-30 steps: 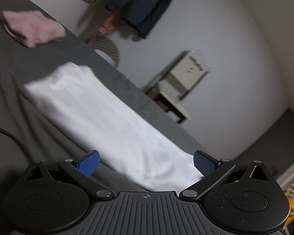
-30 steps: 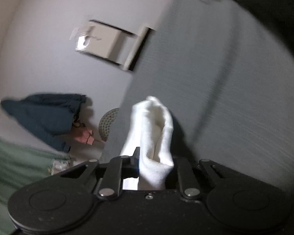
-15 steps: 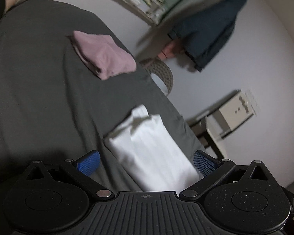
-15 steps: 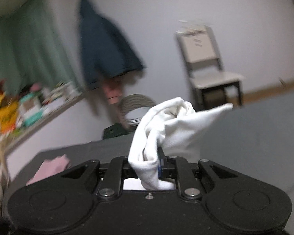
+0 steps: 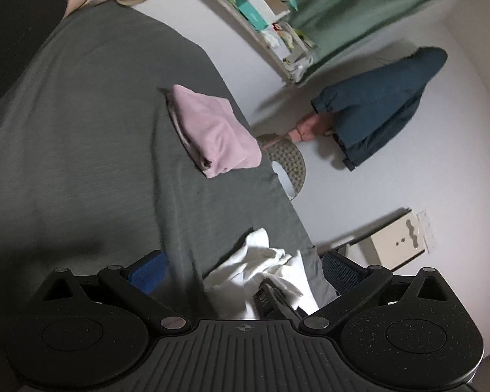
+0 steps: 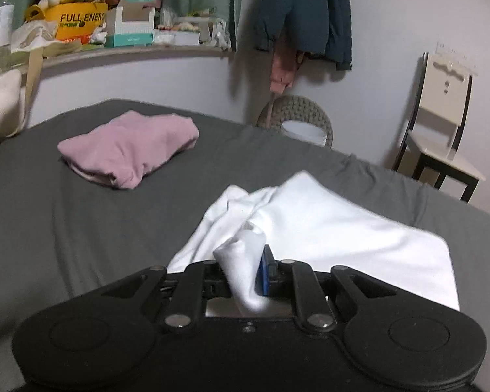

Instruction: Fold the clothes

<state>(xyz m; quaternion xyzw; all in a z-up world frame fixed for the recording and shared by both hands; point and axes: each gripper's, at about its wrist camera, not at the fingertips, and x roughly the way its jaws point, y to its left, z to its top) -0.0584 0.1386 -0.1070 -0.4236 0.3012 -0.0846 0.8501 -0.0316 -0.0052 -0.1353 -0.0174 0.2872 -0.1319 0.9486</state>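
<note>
A white garment (image 6: pixel 326 228) lies rumpled on the grey bed (image 6: pixel 65 222), one fold pinched by the right gripper (image 6: pixel 250 272); the left gripper (image 5: pixel 241 274) is spread. A pink stack (image 6: pixel 127 147) sits well apart.

Room is dim, soft indoor light. White garment (image 6: pixel 326 225) blows out, near overexposed. Grey bedsheet (image 5: pixel 81 163) goes dark and smeared with motion blur in the left wrist view. Hanging jacket (image 6: pixel 305 9) throws a soft shadow on the wall. Heavy fisheye bending, black vignette corners.
</note>
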